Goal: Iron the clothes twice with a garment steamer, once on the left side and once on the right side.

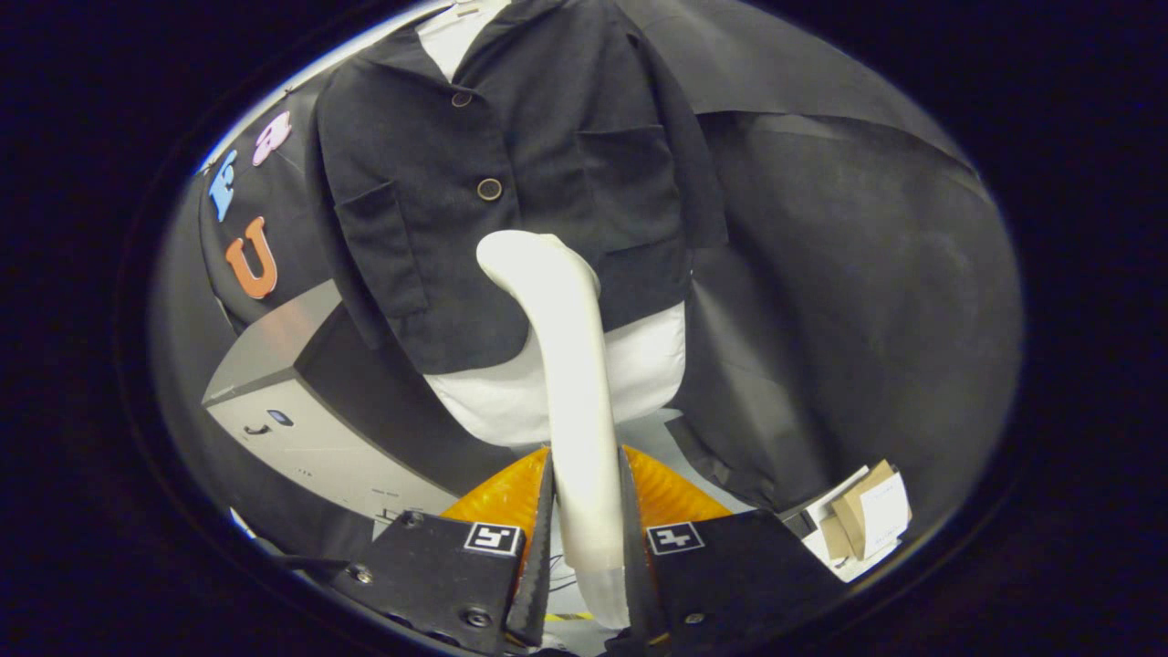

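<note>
Garment steamer [573, 383]: a pale, curved wand is seen rising from between the fingers of the hand-held gripper [584, 584] and bending over at the top. Its head is set against the front of the dark jacket [511, 182], just below the lower button [489, 189] and approx. between the two patch pockets. The lower end of the wand is pinched by the hand-held gripper; both fingers are pressed on the handle, one each side.

Jacket: hung upright, front facing the camera, two buttons visible, collar open at the top. A white garment [639, 365] is seen under it, showing at the neck and below the hem. Pockets appear flat; contents cannot be told.

An orange ribbed part [502, 497] is noted just behind the fingers, on both sides of the wand.

Surroundings: a grey box-shaped unit [301, 429] stands beside the jacket's lower edge, w/ a small button and handle-like mark on its face; small print on it is too fine to read. On the other side of the fingers, brown card pieces and white paper [862, 520] lie together on a pale surface [657, 429]; no writing legible. Square black-and-white markers [494, 537] are fixed on each finger mount. Black cloth wall [849, 301] hangs behind.
</note>
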{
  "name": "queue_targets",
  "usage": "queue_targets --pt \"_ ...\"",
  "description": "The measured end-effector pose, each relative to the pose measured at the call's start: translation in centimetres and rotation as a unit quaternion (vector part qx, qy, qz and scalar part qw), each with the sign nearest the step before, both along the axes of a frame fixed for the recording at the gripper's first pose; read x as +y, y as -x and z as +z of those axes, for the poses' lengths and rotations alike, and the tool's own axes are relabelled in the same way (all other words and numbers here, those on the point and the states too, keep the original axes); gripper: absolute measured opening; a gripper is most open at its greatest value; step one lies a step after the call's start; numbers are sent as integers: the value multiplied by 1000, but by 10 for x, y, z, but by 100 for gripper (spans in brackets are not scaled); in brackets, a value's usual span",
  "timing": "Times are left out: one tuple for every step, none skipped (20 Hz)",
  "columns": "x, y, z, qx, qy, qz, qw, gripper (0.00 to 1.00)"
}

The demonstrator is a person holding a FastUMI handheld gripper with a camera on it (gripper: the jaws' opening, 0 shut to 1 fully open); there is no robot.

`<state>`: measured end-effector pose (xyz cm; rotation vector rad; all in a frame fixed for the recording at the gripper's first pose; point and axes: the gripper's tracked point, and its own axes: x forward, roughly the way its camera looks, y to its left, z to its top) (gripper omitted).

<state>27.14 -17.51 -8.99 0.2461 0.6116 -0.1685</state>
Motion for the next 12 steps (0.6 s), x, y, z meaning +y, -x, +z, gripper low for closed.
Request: queue_targets --pt "5 9 -1 -1 -2 -4 1000 37" --pt "10 18 -3 -3 -4 -9 1000 37" --pt "16 29 -3 -4 -5 -14 1000 37" --pt "22 41 -2 -7 -6 -20 1000 37" --pt "29 53 -2 -10 -5 -25 1000 37" --pt "37 66 -1 -13 -5 -30 999 37" --pt "45 78 1 -16 -3 -34 999 37" --pt "53 92 3 -18 -2 -36 999 37" --pt "62 105 4 -23 -1 -38 999 37" --pt "71 118 7 -27 0 -39 999 37" --pt "80 130 11 -31 3 -39 999 37" --pt "90 142 15 -36 6 -38 999 37"
